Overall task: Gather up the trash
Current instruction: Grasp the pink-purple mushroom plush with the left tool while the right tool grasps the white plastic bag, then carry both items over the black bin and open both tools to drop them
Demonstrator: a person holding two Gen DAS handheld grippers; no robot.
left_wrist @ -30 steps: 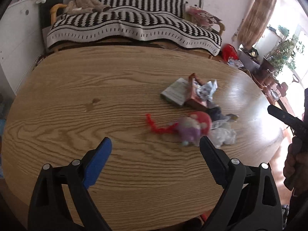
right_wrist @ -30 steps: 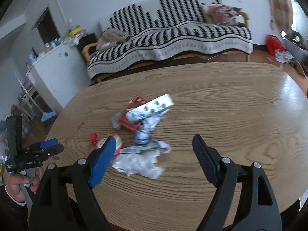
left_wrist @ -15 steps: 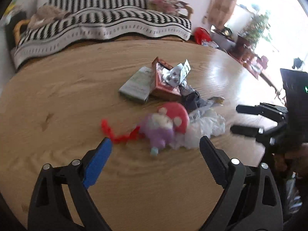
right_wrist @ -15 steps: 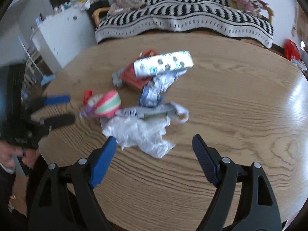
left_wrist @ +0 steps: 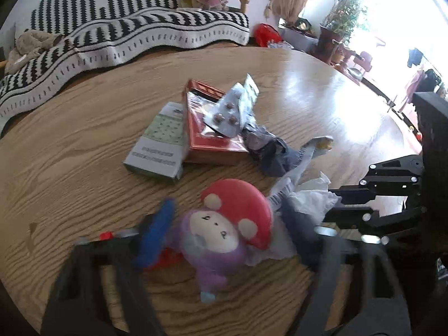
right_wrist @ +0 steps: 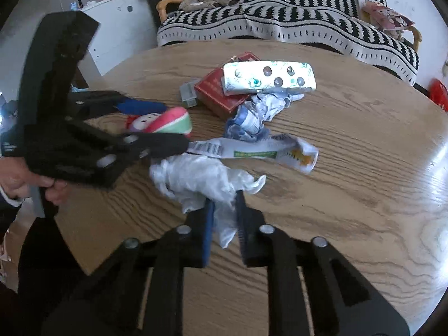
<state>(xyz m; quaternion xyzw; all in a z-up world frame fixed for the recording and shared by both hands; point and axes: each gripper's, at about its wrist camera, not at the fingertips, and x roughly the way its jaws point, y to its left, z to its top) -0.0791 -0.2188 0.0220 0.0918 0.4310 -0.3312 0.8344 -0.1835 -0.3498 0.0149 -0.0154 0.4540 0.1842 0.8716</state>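
Observation:
A trash pile lies on the round wooden table [right_wrist: 350,140]. My right gripper [right_wrist: 224,210] is shut on a crumpled white plastic wrapper [right_wrist: 196,176], which also shows in the left wrist view [left_wrist: 310,198]. My left gripper [left_wrist: 226,224] has its jaws on either side of a purple plush toy with a red cap [left_wrist: 224,224]; the fingers are blurred. The toy also shows in the right wrist view [right_wrist: 165,120]. Beside them lie a torn label strip [right_wrist: 252,151], crumpled blue-white paper [right_wrist: 249,117], a blister pack [right_wrist: 268,78], a red box [left_wrist: 207,123] and a grey-green box [left_wrist: 159,142].
A sofa with a black-and-white striped blanket [left_wrist: 126,30] stands behind the table. A white cabinet [right_wrist: 117,25] is at the left in the right wrist view. Potted plants [left_wrist: 341,22] and a red bag [left_wrist: 266,35] are by the bright window.
Both grippers moved in on the pile. My right gripper closed on the white plastic wrapper. My left gripper came down around the plush toy and its jaws narrowed.

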